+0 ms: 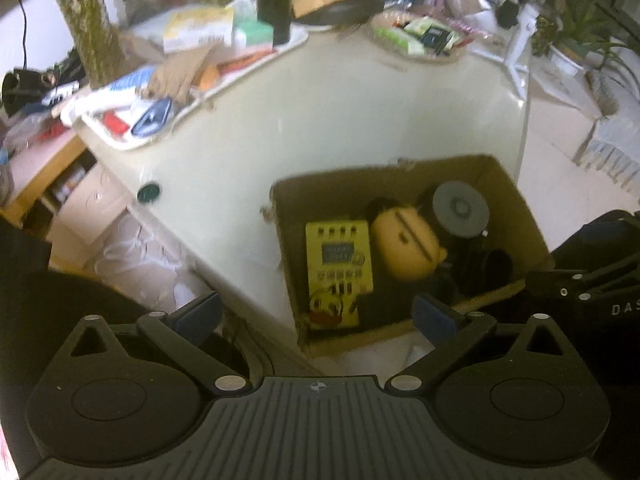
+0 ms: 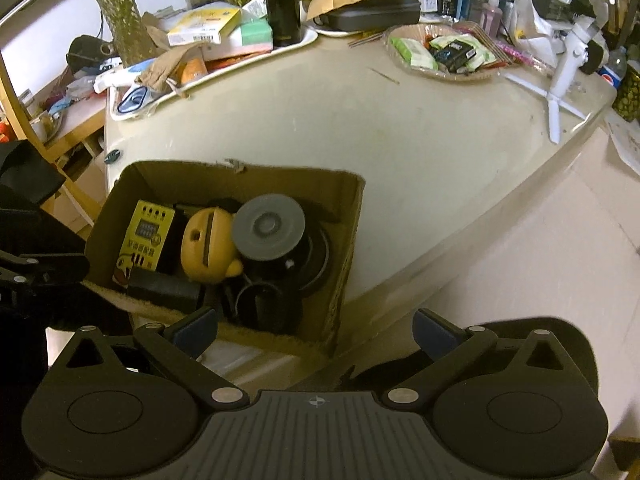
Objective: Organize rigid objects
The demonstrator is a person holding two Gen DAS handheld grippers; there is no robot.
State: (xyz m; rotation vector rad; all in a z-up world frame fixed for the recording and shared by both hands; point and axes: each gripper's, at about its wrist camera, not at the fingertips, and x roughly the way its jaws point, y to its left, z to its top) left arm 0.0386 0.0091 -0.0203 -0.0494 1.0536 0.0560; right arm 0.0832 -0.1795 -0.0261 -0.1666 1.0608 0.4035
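Note:
An open cardboard box (image 1: 516,200) (image 2: 352,216) stands at the near edge of a cream table (image 1: 320,120) (image 2: 400,140). Inside lie a yellow flat pack (image 1: 339,256) (image 2: 145,236), a yellow rounded toy (image 1: 408,240) (image 2: 208,244), a grey disc lid (image 1: 460,208) (image 2: 269,226) on black round parts, and a black cup (image 2: 260,304). My left gripper (image 1: 316,316) is open and empty, held above the box's near side. My right gripper (image 2: 316,332) is open and empty, above the box's near right corner.
A white tray (image 2: 240,60) of clutter lies along the table's far left, with a tall black bottle (image 2: 283,0). A wicker plate (image 2: 440,52) of packets sits at the far right beside a white tripod stand (image 2: 564,76). Plant stems (image 2: 120,12) rise at the back left.

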